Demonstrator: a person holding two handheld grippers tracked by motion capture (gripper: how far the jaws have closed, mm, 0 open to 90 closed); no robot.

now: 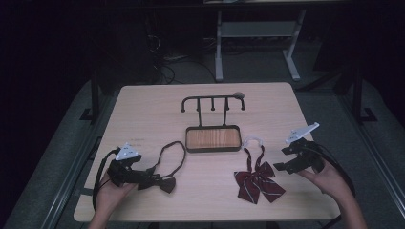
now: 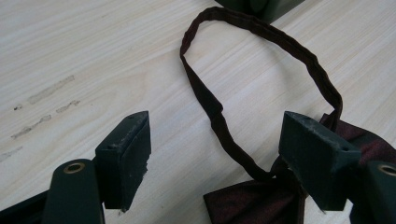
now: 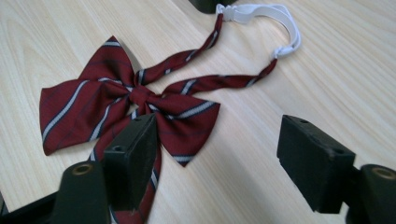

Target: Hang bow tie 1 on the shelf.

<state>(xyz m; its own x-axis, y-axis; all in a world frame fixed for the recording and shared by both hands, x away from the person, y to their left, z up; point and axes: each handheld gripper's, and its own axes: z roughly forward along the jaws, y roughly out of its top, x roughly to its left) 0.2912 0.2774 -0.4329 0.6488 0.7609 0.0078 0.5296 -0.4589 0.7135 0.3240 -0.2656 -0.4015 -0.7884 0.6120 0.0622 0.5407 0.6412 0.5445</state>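
- Left gripper (image 1: 143, 177) held low over the table (image 1: 143, 109), jaws wide apart, nothing clamped.
- Dark bow tie (image 2: 261, 200) lay just ahead, its knot between the jaws and against the right-hand one; neck loop (image 2: 261, 32) ran farther forward.
- Right gripper (image 1: 284, 160) also gaped, gripping nothing.
- Striped red bow tie (image 3: 135, 107) spread just ahead of the left-hand jaw; white strap (image 3: 275, 18) curled farther off.
- Farthest from both: wood-based hook stand (image 1: 213, 137), between the two.
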